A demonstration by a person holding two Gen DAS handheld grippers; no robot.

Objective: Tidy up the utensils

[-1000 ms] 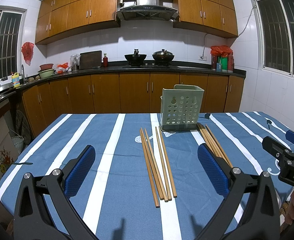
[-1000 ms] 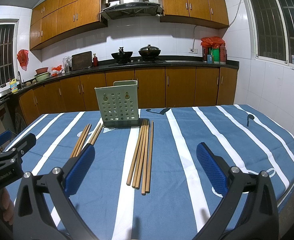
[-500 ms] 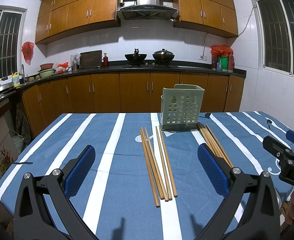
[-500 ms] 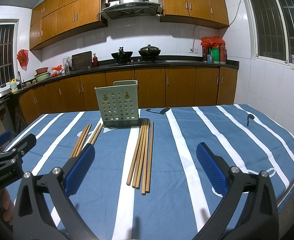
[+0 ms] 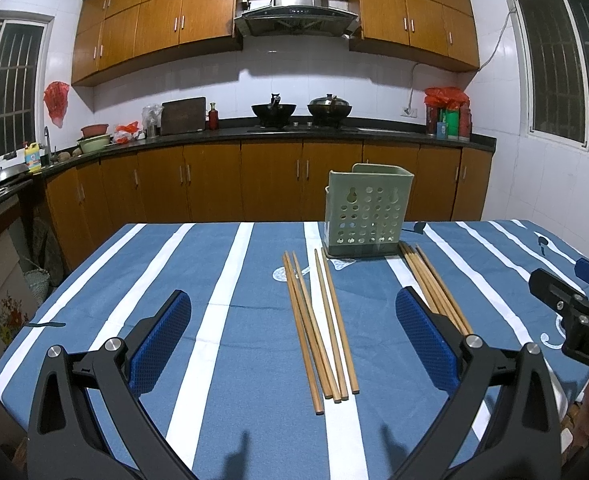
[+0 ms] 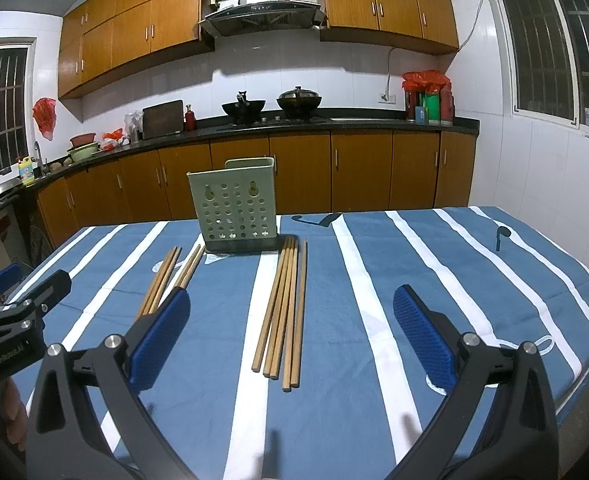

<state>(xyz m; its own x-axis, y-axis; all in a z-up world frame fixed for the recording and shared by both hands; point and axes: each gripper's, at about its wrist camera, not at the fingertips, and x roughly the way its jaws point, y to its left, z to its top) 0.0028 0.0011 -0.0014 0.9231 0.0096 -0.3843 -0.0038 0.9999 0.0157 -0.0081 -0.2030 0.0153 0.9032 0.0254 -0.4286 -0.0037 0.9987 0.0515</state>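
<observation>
Kitchen scene, blue-and-white striped cloth over the counter (image 5: 222, 320), wooden cabinets and a stove with two woks at the back. Nearest the lens, the left gripper (image 5: 294, 344) is held low over the cloth with its blue pads spread wide, nothing between them. The right gripper (image 6: 290, 340) is likewise spread wide and empty. Between the left gripper's pads, one bunch of wooden chopsticks (image 5: 318, 320) is seen lying flat on the cloth, tips pointing away. A second bunch of chopsticks (image 6: 282, 304) is framed between the right gripper's pads, also flat and loosely aligned. The bunches are kept well apart, one to each side of the holder. Farther back, the green perforated holder (image 5: 364, 216) is seen upright near the counter's far edge; nothing is seen sticking out of its top, and the far ends of both bunches are just beside its base. Compared with the frames of the last second, practically nothing is changed: neither gripper has advanced, no chopstick has shifted. Task is judged as not yet started; each gripper is lined up on its own bunch, and a descent and pinch is likely called for next.
</observation>
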